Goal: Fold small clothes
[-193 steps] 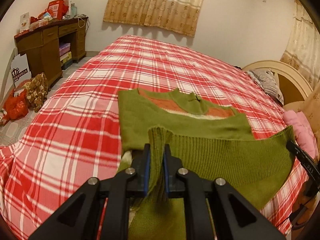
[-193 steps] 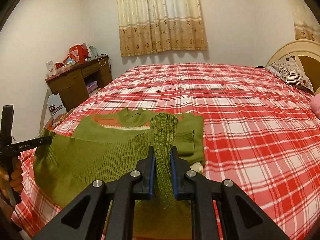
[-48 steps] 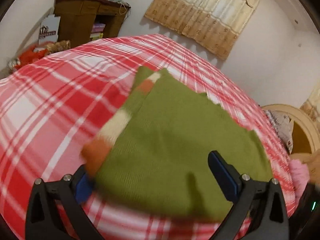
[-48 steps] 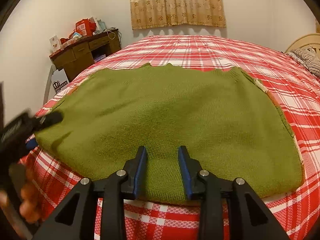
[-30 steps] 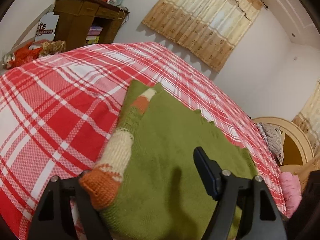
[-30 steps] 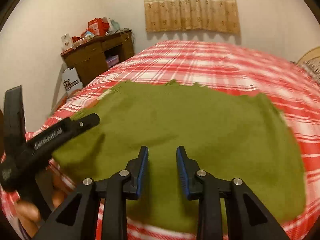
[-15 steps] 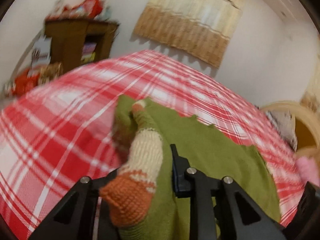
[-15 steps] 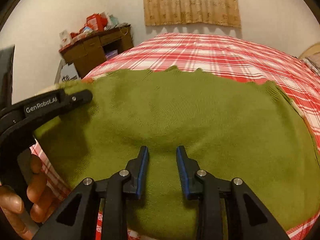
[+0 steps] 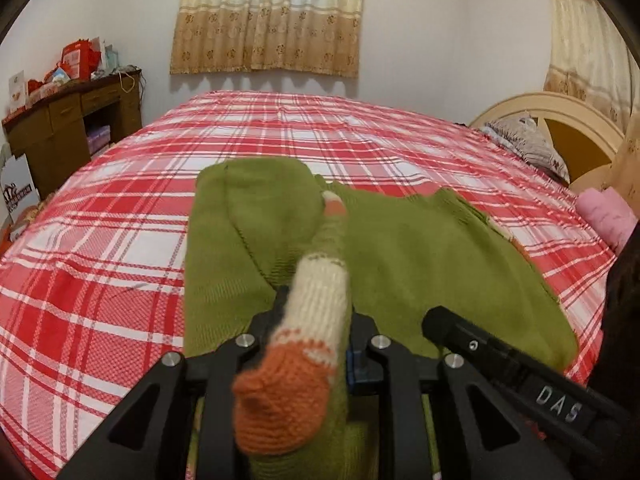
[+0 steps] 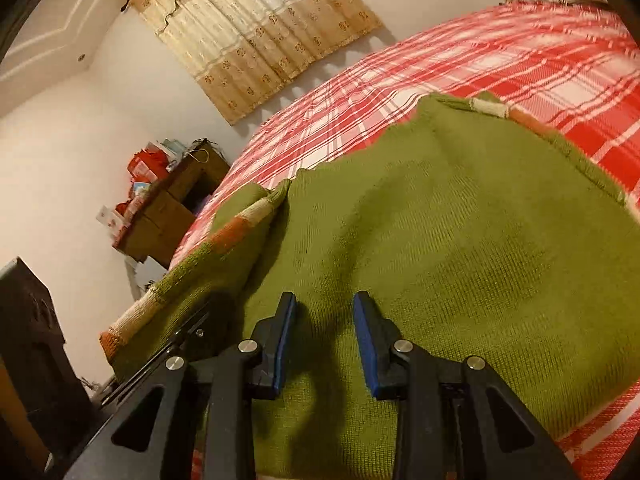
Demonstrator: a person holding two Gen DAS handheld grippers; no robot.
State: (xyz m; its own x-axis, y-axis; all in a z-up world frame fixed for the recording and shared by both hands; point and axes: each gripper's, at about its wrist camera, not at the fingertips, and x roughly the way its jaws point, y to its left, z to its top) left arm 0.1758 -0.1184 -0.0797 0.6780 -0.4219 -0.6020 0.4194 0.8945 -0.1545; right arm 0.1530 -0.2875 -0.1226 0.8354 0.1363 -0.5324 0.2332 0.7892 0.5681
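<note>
A green knitted sweater lies folded on the red plaid bed. My left gripper is shut on its left edge. That edge is a thick fold with an orange and cream striped part, raised and draped over the fingers. In the right wrist view the same striped edge stands up at the left of the sweater. My right gripper hovers open just over the green knit, with nothing pinched between its blue pads. Its black body shows low on the right in the left wrist view.
A brown desk with red boxes stands left of the bed. At the far right are a wooden headboard, a patterned pillow and a pink bundle. Bare plaid bedding lies beyond the sweater.
My left gripper closed from wide open onto the sweater's striped edge and lifted it to the right over the green body. The right gripper rolled and came lower over the sweater, still open.
</note>
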